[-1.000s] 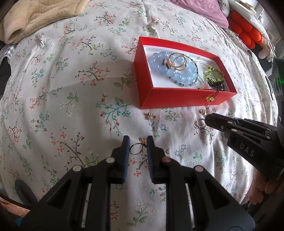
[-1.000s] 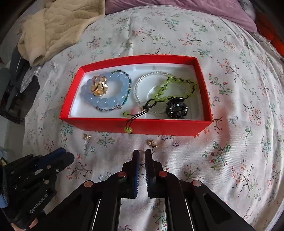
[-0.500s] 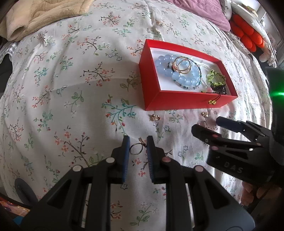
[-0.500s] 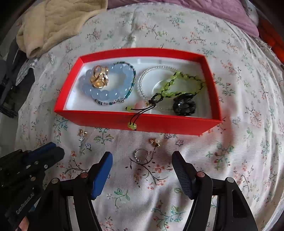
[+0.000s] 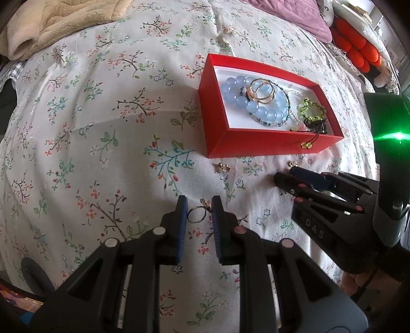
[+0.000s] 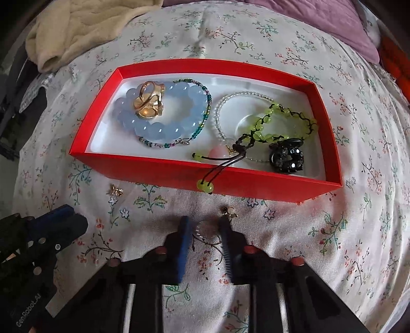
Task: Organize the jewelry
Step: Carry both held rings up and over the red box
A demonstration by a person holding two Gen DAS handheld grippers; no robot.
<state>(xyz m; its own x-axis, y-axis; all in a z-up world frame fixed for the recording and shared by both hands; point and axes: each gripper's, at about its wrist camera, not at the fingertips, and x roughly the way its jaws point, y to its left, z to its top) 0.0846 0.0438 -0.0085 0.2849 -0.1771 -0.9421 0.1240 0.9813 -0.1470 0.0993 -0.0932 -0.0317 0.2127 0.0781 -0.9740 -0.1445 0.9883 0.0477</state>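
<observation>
A red box [image 5: 256,151] [image 6: 179,174] lies on the flowered bedspread and holds a blue bead bracelet [image 6: 166,128], a gold ring [image 6: 148,102], a green bracelet [image 6: 282,123] and a black clip [image 6: 287,156]. My left gripper [image 5: 198,214] [image 6: 75,216] points down at the bed, shut on a thin dark ring [image 5: 196,215] with a small charm. To its right, in front of the box, my right gripper [image 6: 203,228] [image 5: 285,174] has its jaws closing on a blurred silver ring [image 6: 205,229] that sits between the pads.
A gold star earring [image 5: 222,167] [image 6: 115,190] and a pearl earring [image 6: 229,211] lie loose in front of the box. A beige blanket [image 5: 51,23] sits at the far left, a purple pillow [image 5: 289,15] and orange cushion [image 5: 356,48] at the far right.
My right gripper went from shut to wide open, sank over the silver ring and closed around it. The left gripper kept still with its ring.
</observation>
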